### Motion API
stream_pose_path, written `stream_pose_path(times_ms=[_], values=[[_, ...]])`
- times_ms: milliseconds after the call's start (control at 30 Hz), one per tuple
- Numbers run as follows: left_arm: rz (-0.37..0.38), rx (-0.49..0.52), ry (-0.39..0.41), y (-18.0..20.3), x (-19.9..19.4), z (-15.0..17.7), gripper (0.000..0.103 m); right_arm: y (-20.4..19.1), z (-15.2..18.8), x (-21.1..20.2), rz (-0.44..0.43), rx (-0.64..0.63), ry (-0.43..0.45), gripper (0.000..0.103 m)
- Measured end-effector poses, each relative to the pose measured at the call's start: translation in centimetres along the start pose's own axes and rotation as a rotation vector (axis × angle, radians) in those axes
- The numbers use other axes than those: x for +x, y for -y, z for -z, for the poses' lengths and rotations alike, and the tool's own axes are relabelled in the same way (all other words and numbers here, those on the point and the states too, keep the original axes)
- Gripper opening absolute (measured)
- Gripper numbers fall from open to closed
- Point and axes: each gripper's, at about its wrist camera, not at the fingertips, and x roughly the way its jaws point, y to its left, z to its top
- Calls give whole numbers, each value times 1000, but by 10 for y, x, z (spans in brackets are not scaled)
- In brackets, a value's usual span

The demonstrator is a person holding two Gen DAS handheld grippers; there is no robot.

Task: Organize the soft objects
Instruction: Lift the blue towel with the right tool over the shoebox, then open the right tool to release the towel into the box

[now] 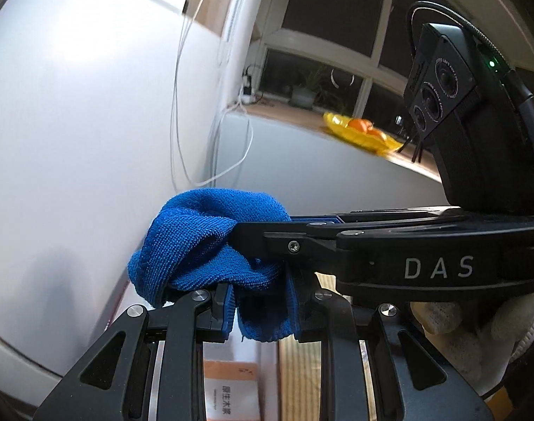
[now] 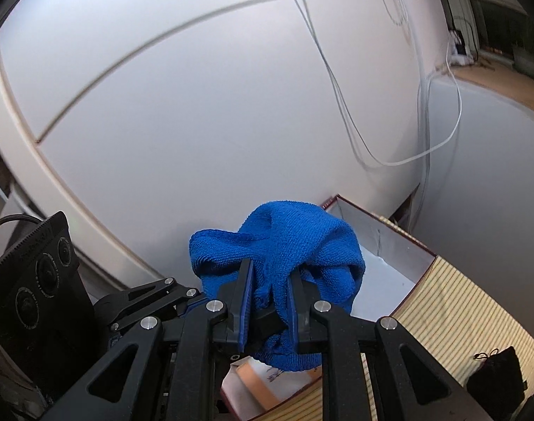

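A bunched blue knitted cloth point(image 1: 204, 242) is held in the air between both grippers. My left gripper point(image 1: 260, 301) is shut on the cloth's lower fold. The right gripper point(image 1: 253, 235) comes in from the right in the left wrist view and pinches the same cloth. In the right wrist view my right gripper point(image 2: 268, 280) is shut on the blue cloth point(image 2: 291, 245), and the left gripper point(image 2: 193, 298) reaches in from the left, its fingertips hidden by cloth. An open white-lined box point(image 2: 396, 245) lies below and behind the cloth.
A white cabinet wall point(image 2: 197, 105) stands close ahead, with hanging white cables point(image 2: 439, 147). A striped mat point(image 2: 453, 312) lies under the box, with a small black pouch point(image 2: 495, 382) on it. A yellow bag point(image 1: 361, 133) sits on the windowsill. A paper pack point(image 1: 230, 396) lies below.
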Motion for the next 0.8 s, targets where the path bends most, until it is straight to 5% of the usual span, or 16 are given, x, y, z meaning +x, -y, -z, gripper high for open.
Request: stream_pose_path(times_ms=[633, 733, 800], values=[[7, -40, -161, -13, 71, 5, 23, 41, 9, 49, 40, 69, -97, 16], [3, -46, -194, -16, 75, 8, 35, 45, 9, 54, 50, 81, -116, 20], [-3, -49, -231, -18, 78, 12, 68, 49, 9, 56, 59, 98, -127, 40]])
